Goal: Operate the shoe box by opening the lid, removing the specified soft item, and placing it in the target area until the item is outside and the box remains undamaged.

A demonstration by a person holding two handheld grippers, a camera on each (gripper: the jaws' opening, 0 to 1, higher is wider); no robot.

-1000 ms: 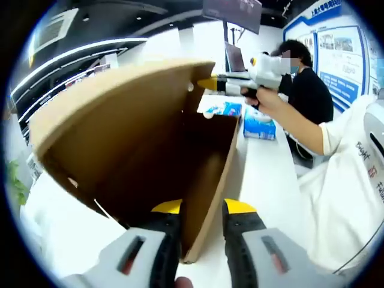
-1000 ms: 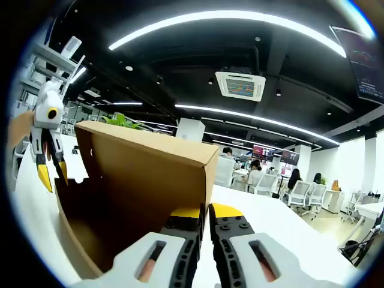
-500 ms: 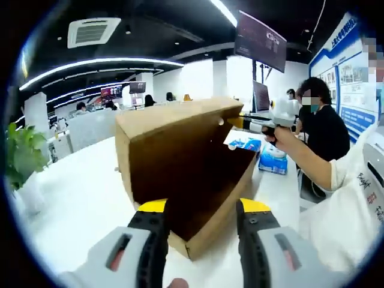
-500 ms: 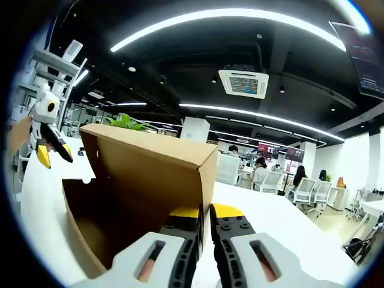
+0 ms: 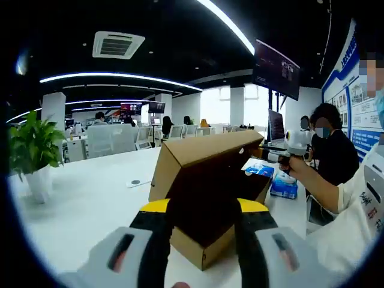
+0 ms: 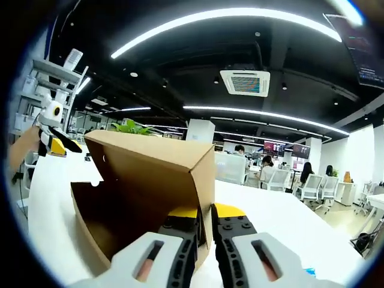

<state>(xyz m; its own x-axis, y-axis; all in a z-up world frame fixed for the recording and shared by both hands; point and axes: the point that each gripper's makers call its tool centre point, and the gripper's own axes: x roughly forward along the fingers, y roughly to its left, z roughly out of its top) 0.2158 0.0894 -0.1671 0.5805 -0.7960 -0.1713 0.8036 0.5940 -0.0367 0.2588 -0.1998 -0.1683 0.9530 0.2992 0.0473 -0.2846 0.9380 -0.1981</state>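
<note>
The brown cardboard shoe box [image 5: 201, 243] rests on the white table [image 5: 90, 204] with its lid [image 5: 210, 147] swung up, and its inside is dark. My left gripper [image 5: 204, 207] is open, with its yellow-tipped jaws wide apart a little short of the box's near corner. My right gripper [image 6: 205, 213] is shut on the raised lid's [image 6: 150, 159] edge. In the left gripper view the right gripper [image 5: 270, 157] meets the lid's far corner. In the right gripper view the left gripper [image 6: 60, 146] hangs off to the left, apart from the box.
A potted plant [image 5: 33, 150] stands on the table at the left. A blue tissue pack [image 5: 284, 186] lies behind the box on the right. A person in black [image 5: 327, 150] sits beyond it. Office desks and chairs [image 6: 312, 189] fill the background.
My left gripper has opened wider and drawn back from the box, which now looks smaller and farther off. The right gripper has kept its hold on the lid.
</note>
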